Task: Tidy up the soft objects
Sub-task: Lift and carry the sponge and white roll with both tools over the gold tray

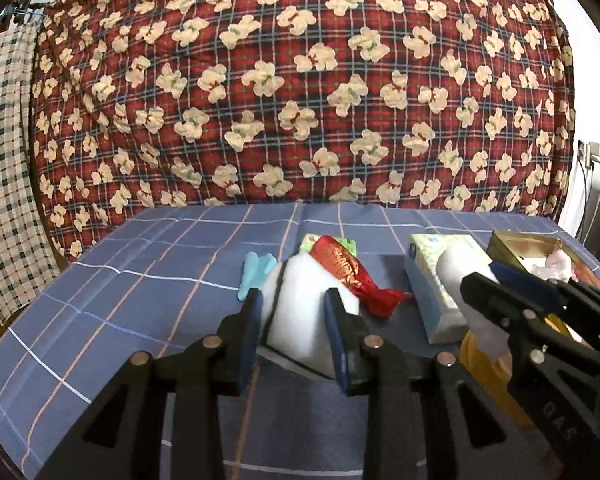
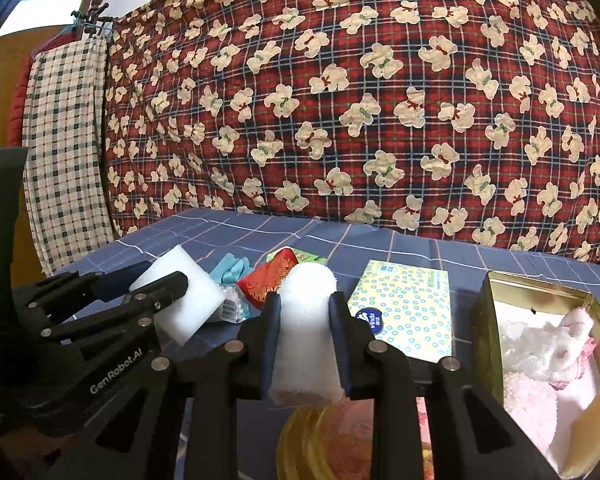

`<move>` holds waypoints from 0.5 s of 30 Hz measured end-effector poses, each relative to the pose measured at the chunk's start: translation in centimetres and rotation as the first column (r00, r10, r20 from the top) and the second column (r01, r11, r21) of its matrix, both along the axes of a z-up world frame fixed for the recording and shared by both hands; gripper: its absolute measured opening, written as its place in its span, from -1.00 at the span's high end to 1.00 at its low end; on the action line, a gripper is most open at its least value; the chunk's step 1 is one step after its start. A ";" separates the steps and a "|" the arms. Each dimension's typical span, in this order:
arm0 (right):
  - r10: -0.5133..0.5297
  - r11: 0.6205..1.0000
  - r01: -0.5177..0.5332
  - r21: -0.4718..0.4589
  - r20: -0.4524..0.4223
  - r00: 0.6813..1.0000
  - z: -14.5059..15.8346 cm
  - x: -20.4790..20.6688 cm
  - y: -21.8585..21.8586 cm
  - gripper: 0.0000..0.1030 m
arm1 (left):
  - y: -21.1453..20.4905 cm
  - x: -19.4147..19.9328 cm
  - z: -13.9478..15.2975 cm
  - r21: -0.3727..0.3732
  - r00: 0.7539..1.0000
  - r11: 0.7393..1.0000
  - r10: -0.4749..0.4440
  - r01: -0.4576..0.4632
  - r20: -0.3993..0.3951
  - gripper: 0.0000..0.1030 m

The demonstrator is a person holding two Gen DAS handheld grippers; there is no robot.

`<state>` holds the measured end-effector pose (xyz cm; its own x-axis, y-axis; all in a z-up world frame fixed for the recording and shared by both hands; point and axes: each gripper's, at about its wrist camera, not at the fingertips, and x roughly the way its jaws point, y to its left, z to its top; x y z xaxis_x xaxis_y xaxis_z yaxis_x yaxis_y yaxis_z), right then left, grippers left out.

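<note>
My left gripper (image 1: 293, 300) is shut on a white foam block (image 1: 300, 320), held just above the blue checked cloth (image 1: 140, 280). In the right wrist view the same left gripper (image 2: 160, 276) and foam block (image 2: 188, 304) show at the left. My right gripper (image 2: 305, 304) is shut on a white rolled towel (image 2: 306, 344), upright between its pads. The left wrist view shows that right gripper (image 1: 484, 280) and towel roll (image 1: 454, 268) at the right. A gold tin box (image 2: 486, 320) at the right holds pink and white fluffy things (image 2: 540, 356).
Behind the grippers lie a red brocade pouch (image 1: 340, 264), a light blue glove (image 1: 256, 268), a green packet (image 1: 350, 245) and a tissue pack (image 2: 404, 312). A round gold tin (image 2: 324, 440) sits under the right gripper. A bear-print quilt (image 1: 300, 100) hangs behind the table.
</note>
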<state>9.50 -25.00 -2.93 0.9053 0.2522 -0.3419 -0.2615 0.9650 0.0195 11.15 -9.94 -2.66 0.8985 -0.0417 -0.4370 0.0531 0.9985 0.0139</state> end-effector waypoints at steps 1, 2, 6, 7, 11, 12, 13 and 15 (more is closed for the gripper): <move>0.001 1.000 -0.001 0.000 0.001 1.000 0.0 0.0 0.0 0.47 | 0.0 -0.1 0.0 0.001 1.000 1.000 0.001 -0.001 0.003 0.41; -0.001 1.000 0.001 -0.001 0.002 1.000 0.0 0.0 0.0 0.47 | 0.0 -0.1 0.0 0.003 1.000 1.000 0.002 -0.002 0.005 0.41; 0.000 1.000 0.000 0.002 0.013 1.000 0.1 -0.2 0.0 0.47 | 0.2 -0.2 0.1 -0.005 1.000 1.000 0.006 -0.006 0.014 0.41; 0.000 1.000 0.000 0.003 0.016 1.000 0.1 -0.3 0.0 0.47 | 0.3 -0.3 0.2 -0.008 1.000 1.000 0.009 -0.009 0.022 0.41; 0.001 1.000 -0.001 0.004 0.029 1.000 0.2 -0.5 0.0 0.47 | 0.3 -0.7 0.4 -0.005 0.999 1.000 0.018 -0.018 0.045 0.41; 0.001 1.000 -0.001 0.004 0.031 1.000 0.2 -0.6 0.0 0.47 | 0.2 -0.8 0.4 -0.004 0.999 1.000 0.019 -0.018 0.050 0.41; 0.002 1.000 -0.002 0.005 0.033 0.999 0.3 -0.6 0.0 0.47 | 0.3 -0.9 0.4 -0.004 0.998 1.000 0.019 -0.019 0.054 0.41; 0.004 1.000 -0.004 0.005 0.035 0.999 0.2 -0.6 0.0 0.47 | 0.4 -1.0 0.4 -0.007 0.998 1.000 0.022 -0.021 0.058 0.41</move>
<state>8.90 -24.96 -2.69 0.9156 0.2576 -0.3086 -0.2660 0.9638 0.0152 10.18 -9.57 -2.22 0.9229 -0.0248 -0.3841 0.0308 0.9995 0.0095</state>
